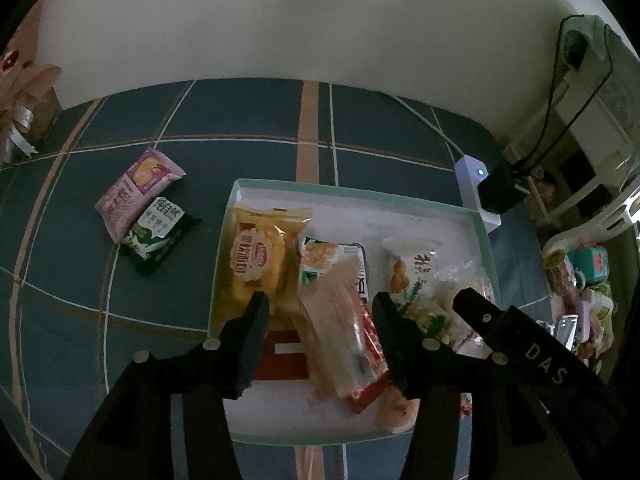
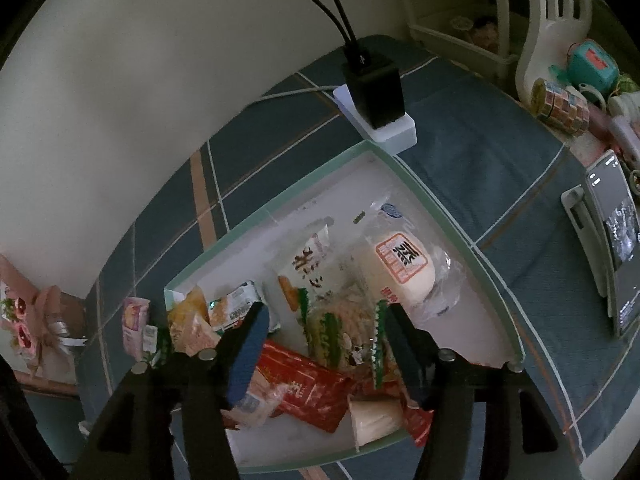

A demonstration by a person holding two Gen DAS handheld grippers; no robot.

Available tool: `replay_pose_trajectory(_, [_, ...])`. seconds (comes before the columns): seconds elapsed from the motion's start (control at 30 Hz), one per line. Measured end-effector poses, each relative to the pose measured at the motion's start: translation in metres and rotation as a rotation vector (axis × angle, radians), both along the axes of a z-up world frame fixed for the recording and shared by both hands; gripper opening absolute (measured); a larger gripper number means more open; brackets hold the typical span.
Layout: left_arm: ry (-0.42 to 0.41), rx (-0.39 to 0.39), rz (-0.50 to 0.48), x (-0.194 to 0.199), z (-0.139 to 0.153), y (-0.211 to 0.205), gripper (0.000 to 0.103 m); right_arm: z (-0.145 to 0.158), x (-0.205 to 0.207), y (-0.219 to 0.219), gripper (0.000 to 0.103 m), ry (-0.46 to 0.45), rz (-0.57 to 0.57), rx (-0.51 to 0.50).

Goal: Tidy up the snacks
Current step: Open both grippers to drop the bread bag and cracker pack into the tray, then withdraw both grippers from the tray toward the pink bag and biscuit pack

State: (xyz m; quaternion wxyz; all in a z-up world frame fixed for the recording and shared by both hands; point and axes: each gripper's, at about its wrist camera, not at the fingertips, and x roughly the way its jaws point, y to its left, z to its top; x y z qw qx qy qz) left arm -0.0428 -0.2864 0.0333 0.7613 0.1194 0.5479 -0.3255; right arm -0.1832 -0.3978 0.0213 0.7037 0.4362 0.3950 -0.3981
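You had both tongs hanging over the shallow box (image 1: 484,232) with the pale green rim, which sat on the blue plaid surface (image 1: 248,120) and already held most of the snacks.

Your left tongs (image 1: 320,306) stood moderately apart, straddling a long clear-and-red packet (image 1: 344,332). It looked blurred, and I could not tell whether either pad pressed on it; I judged it loose between them. Your right tongs (image 2: 322,318) were also parted, over a green-and-white noodle-like packet (image 2: 340,324), with no pad clearly pinching it.

Two snacks lay outside the box, well to its left: a pink packet (image 1: 138,192) and, touching its near edge, a dark green and white packet (image 1: 160,236).

I judged all of these light, soft film pouches, puffed with air and slippery, so they would slide or twist in a loose pinch. The yellow bread packet (image 1: 260,256) at the box's left end and the white bun packet (image 2: 400,268) towards the far right would crush if squeezed across the middle. You would have done best to take each pouch by its crimped end seal, where the film is flat and stiffer. For the two outside, the pink one's far-right seal and the green one's right-hand seal looked the most open to reach, since their bodies overlapped.
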Motion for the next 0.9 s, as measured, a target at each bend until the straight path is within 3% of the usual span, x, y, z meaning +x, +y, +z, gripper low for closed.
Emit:
replay_pose_trajectory(0.1, [-0.002, 0.008, 0.014, 0.002, 0.0, 0.002, 0.059, -0.002, 0.0, -0.001, 0.067, 0.009, 0.001, 0.005])
replay_pose_trajectory(0.2, [-0.004, 0.019, 0.035, 0.006, -0.001, 0.005, 0.061, -0.002, 0.003, 0.0, 0.077, 0.029, 0.009, 0.001])
replay_pose_trajectory(0.27, [-0.02, 0.045, 0.074, 0.01, -0.002, 0.009, 0.077, -0.003, 0.004, 0.0, 0.082, 0.051, 0.014, -0.007])
replay_pose_trajectory(0.33, [-0.039, 0.062, 0.105, 0.015, -0.003, 0.014, 0.085, -0.004, 0.005, 0.0, 0.083, 0.071, 0.018, -0.016])
replay_pose_trajectory(0.9, [-0.02, 0.135, 0.285, 0.06, -0.023, 0.057, 0.085, -0.001, 0.025, 0.012, 0.083, 0.099, 0.094, -0.043])
